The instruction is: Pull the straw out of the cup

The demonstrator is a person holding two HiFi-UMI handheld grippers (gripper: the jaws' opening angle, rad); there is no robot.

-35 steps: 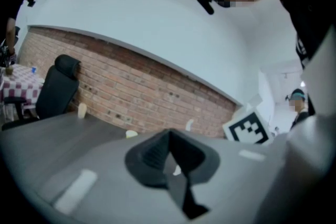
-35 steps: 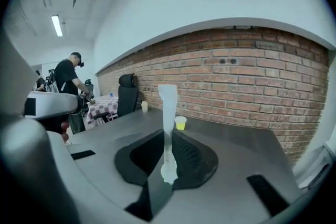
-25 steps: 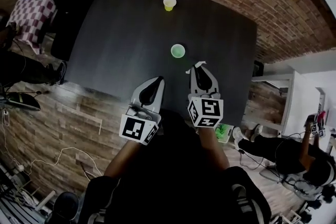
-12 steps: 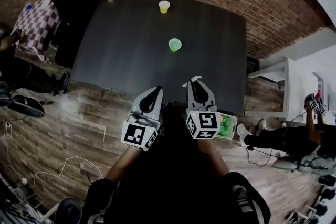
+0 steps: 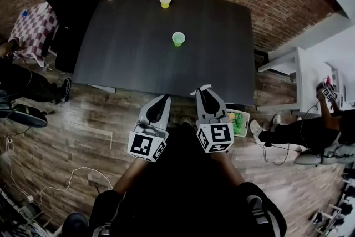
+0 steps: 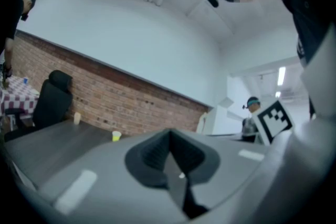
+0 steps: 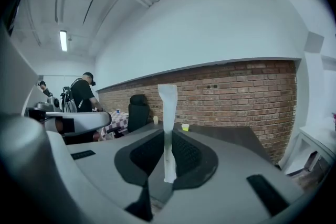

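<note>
Stands back from the dark bench (image 5: 133,53), holding both grippers over the wooden floor (image 5: 100,119) short of its near edge, with the green cup (image 5: 178,38) near the bench's middle. Keeps the left gripper (image 5: 165,97) jaws pressed together on nothing, the right gripper (image 5: 203,89) jaws pinching the white straw (image 7: 168,113) upright, well apart from the cup and so, by the look of it, out. Risks dropping the thin, light straw to the floor should that pinch slacken.
</note>
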